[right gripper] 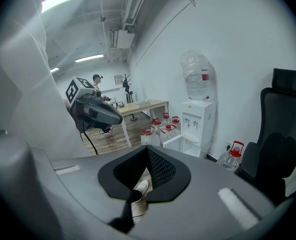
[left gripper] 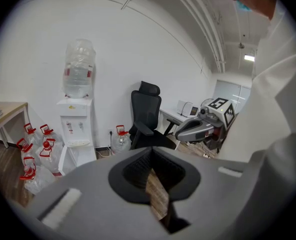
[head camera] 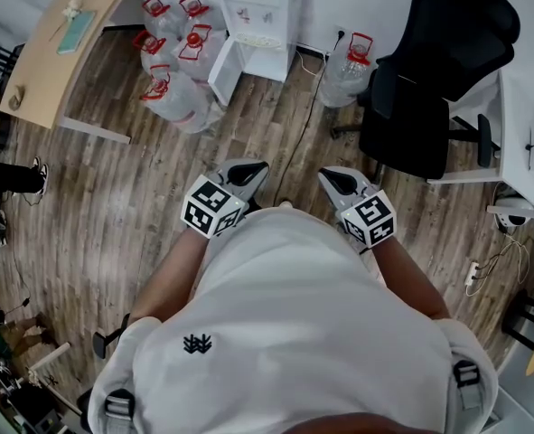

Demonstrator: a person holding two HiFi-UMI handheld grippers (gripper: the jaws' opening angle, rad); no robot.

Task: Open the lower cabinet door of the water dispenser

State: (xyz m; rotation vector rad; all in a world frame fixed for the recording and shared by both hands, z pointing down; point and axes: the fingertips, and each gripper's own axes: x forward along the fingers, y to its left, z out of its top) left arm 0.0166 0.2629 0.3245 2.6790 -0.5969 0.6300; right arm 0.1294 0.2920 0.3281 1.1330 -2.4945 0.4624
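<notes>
The white water dispenser [head camera: 259, 12] stands against the far wall with a clear bottle on top [left gripper: 79, 69]. Its lower cabinet door [head camera: 223, 70] stands swung out to the left, and the compartment behind it shows. The same door shows in the right gripper view [right gripper: 179, 143]. My left gripper [head camera: 248, 172] and right gripper [head camera: 335, 181] hang side by side close to my torso, well short of the dispenser. Both are shut with nothing between the jaws. Over the left gripper's jaws [left gripper: 152, 155] the dispenser lies far left; over the right gripper's jaws [right gripper: 148, 151] it lies ahead.
Several water bottles with red caps [head camera: 174, 57] crowd the floor left of the dispenser, one more [head camera: 350, 66] to its right. A black office chair [head camera: 429, 80] stands at right, a wooden table [head camera: 68, 43] at left. A cable [head camera: 303, 125] runs across the wood floor.
</notes>
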